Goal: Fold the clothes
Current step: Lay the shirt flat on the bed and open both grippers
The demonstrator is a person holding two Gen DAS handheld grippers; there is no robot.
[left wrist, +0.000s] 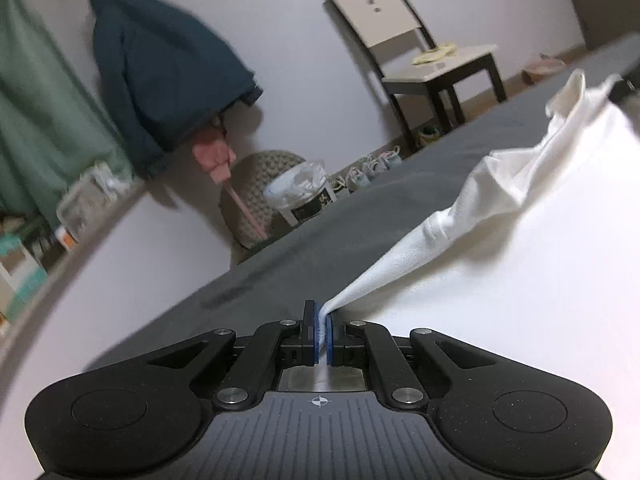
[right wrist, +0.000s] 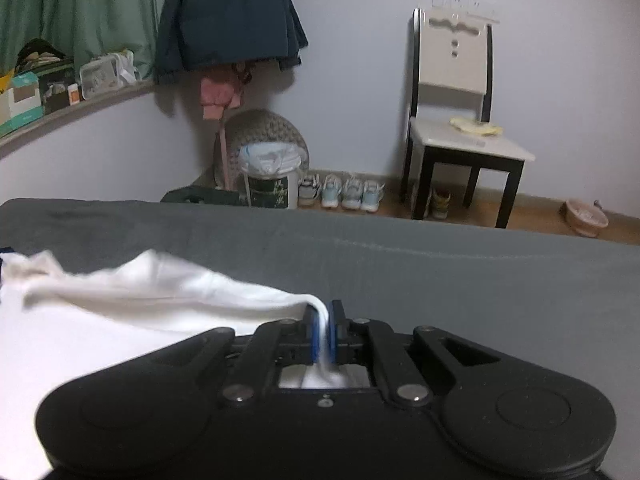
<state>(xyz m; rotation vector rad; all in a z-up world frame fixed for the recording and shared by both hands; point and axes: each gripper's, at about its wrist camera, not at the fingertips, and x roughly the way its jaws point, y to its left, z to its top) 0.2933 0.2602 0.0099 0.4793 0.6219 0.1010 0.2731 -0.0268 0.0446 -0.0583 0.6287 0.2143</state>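
Note:
A white garment lies on a grey bed sheet. My left gripper is shut on one edge of the garment, which stretches up and to the right from the blue pads. In the right wrist view, my right gripper is shut on another edge of the white garment, which runs off to the left over the grey sheet. Cloth shows between both pairs of pads.
Beyond the bed stands a white chair with dark legs, a row of shoes, a bin, a dark jacket hanging on the wall, and a cluttered ledge by a green curtain.

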